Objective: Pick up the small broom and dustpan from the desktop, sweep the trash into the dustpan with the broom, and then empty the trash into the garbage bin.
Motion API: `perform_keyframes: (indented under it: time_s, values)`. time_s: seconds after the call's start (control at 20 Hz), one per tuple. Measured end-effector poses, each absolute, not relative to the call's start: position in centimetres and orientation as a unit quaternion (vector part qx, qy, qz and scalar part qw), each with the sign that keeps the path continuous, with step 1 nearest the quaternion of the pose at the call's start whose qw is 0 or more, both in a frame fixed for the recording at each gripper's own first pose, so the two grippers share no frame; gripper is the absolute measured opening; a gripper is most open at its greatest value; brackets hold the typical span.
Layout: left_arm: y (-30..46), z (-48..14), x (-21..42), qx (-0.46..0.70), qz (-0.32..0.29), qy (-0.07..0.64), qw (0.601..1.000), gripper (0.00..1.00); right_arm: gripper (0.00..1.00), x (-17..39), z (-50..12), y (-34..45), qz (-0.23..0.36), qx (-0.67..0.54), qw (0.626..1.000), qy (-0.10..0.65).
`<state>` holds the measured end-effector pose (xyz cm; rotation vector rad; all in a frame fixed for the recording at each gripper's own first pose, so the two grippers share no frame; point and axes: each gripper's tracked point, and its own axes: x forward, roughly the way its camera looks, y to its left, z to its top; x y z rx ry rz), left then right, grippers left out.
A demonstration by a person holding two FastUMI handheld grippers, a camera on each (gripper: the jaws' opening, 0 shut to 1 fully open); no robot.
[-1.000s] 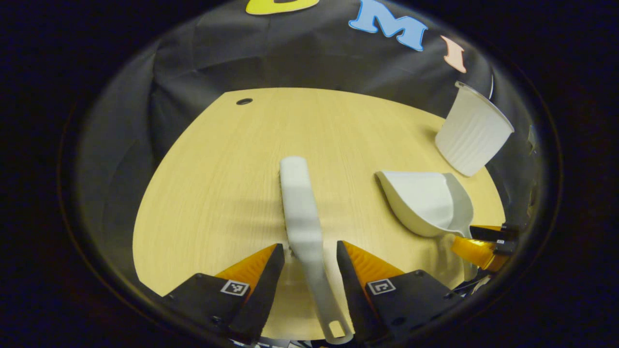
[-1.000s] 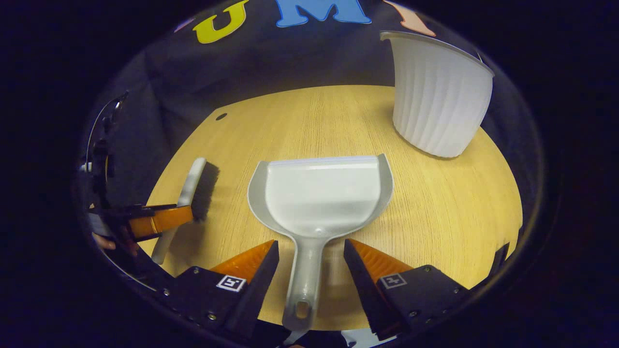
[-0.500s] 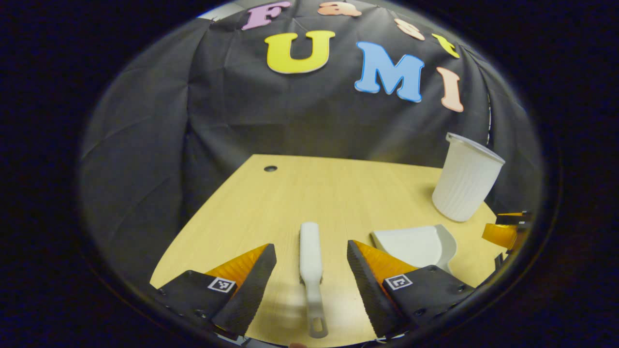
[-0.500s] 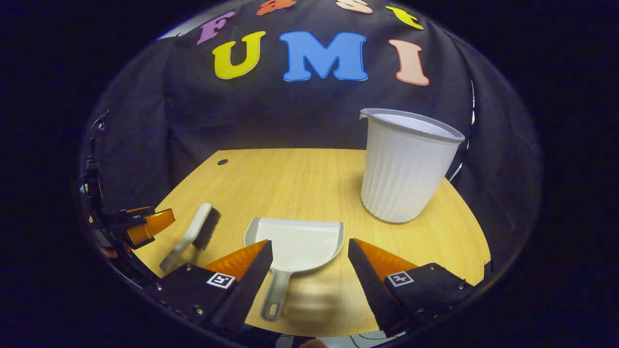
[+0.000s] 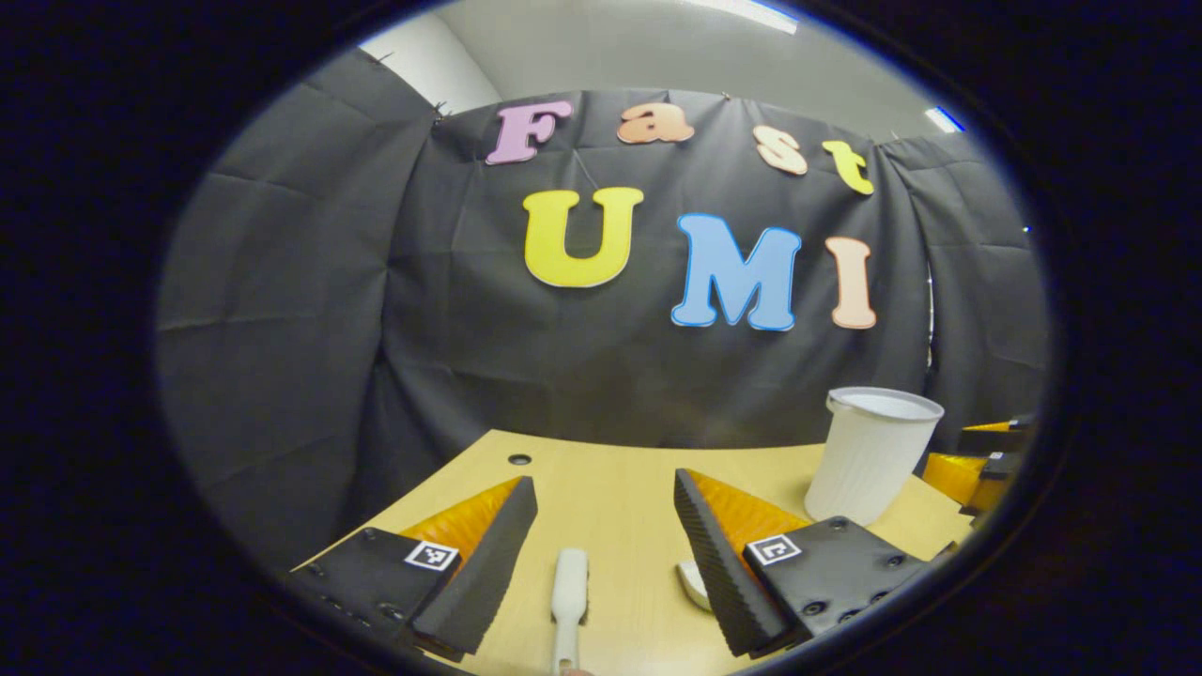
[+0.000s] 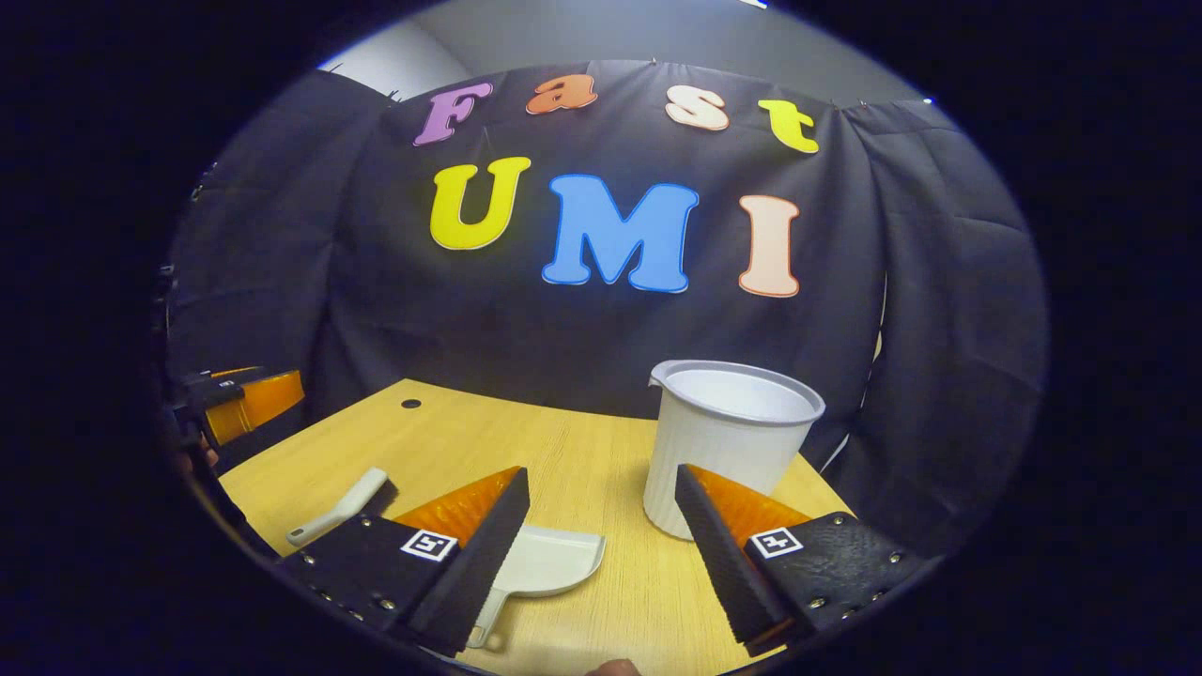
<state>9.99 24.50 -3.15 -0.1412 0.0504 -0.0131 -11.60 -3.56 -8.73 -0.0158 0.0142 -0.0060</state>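
Note:
The small white broom (image 5: 568, 601) lies flat on the wooden table (image 5: 610, 479), low between the fingers of my left gripper (image 5: 606, 526), which hangs open well above it and touches nothing. A sliver of the white dustpan (image 5: 692, 584) peeks out beside the right finger. In the right gripper view the dustpan (image 6: 549, 561) rests on the table (image 6: 601, 451) below my right gripper (image 6: 601, 512), open and holding nothing. The broom (image 6: 338, 507) lies to its left. The white ribbed garbage bin (image 6: 728, 432) stands upright just beyond the right finger.
The bin (image 5: 873, 451) stands at the table's right rear, with the right gripper (image 5: 977, 465) beside it. The left gripper (image 6: 239, 399) hovers off the table's left edge. A small cable hole (image 5: 518, 460) marks the far left corner. Black cloth walls close in behind.
Both grippers rose and tilted up away from the table, so broom and dustpan have slid to the bottom of each view. Both tools stay on the table, ungrasped.

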Motion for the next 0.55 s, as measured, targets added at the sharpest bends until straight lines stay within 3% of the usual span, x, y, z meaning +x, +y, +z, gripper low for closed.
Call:
perform_keyframes:
  time_s: [0.25,0.55]
  values:
    - [25.3,-0.5,9.5,-0.086,-0.012,-0.008,0.996,0.96,0.97,-11.4,-5.4,-3.8,-0.025,-0.034,0.998,-0.055]
    - [28.1,0.5,8.7,-0.079,-0.003,-0.008,0.997,0.96,0.97,-11.0,-4.5,-3.7,-0.038,-0.046,0.995,-0.077]
